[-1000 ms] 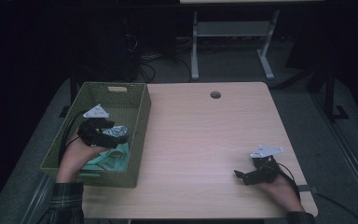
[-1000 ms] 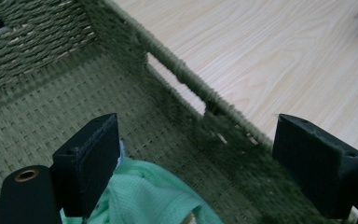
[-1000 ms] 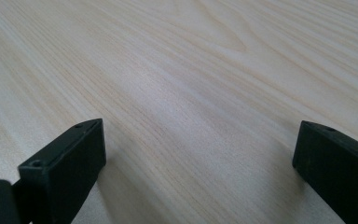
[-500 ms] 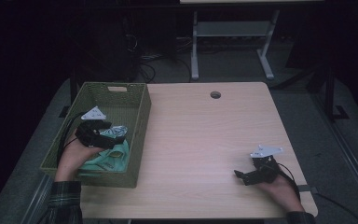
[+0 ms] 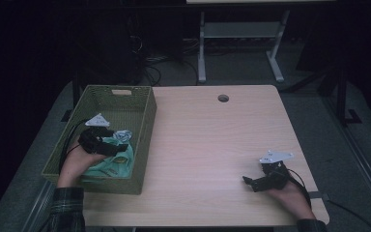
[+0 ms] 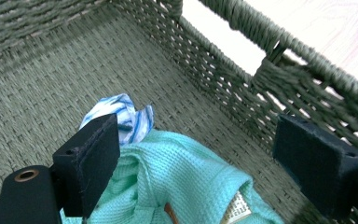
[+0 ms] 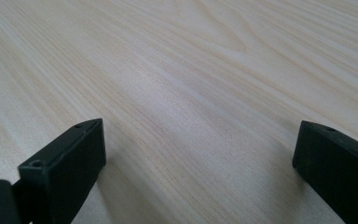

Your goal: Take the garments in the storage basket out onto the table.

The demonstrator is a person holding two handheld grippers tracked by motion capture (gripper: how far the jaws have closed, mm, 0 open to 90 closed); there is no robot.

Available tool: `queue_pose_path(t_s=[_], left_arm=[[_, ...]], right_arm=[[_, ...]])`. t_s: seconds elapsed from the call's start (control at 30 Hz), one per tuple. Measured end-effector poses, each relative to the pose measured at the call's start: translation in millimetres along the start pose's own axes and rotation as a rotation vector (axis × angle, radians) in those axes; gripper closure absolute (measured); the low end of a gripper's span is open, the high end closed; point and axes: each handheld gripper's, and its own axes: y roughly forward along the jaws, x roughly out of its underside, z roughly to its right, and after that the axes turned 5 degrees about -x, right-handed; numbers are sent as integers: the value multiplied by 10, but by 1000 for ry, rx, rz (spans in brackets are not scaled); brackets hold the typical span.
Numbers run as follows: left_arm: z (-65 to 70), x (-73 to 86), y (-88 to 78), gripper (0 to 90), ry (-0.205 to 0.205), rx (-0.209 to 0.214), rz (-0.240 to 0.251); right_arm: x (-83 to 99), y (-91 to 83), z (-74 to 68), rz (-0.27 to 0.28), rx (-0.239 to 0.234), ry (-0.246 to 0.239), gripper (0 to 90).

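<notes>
Green woven basket (image 5: pixel 142 145) at table's left edge, mint towel (image 6: pixel 186 182) and blue-striped cloth (image 6: pixel 121 116) inside, left gripper (image 6: pixel 196 154) released above towel, right gripper (image 7: pixel 200 158) released near right front corner.

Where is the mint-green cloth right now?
The mint-green cloth lies inside the green woven basket at the table's left, beside a blue-striped cloth, under the open left gripper.

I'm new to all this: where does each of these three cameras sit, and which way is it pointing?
High view: fixed above the person's side, looking forward and down on the table; both forearms and hands show, left tongs in the basket.
Left gripper view: rides the left tongs, facing the teal cloth; two black jaws spread.
Right gripper view: rides the right tongs, facing bare wood; jaws spread.
Shared: high and left gripper views both show basket and teal cloth.
</notes>
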Motion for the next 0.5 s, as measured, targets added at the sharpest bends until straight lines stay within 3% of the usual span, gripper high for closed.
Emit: queue_pose_path(t_s=[0.5], left_arm=[[-45,112,143,142,-17,5,-81]], right_arm=[[0,0,0,0,0,0,23]])
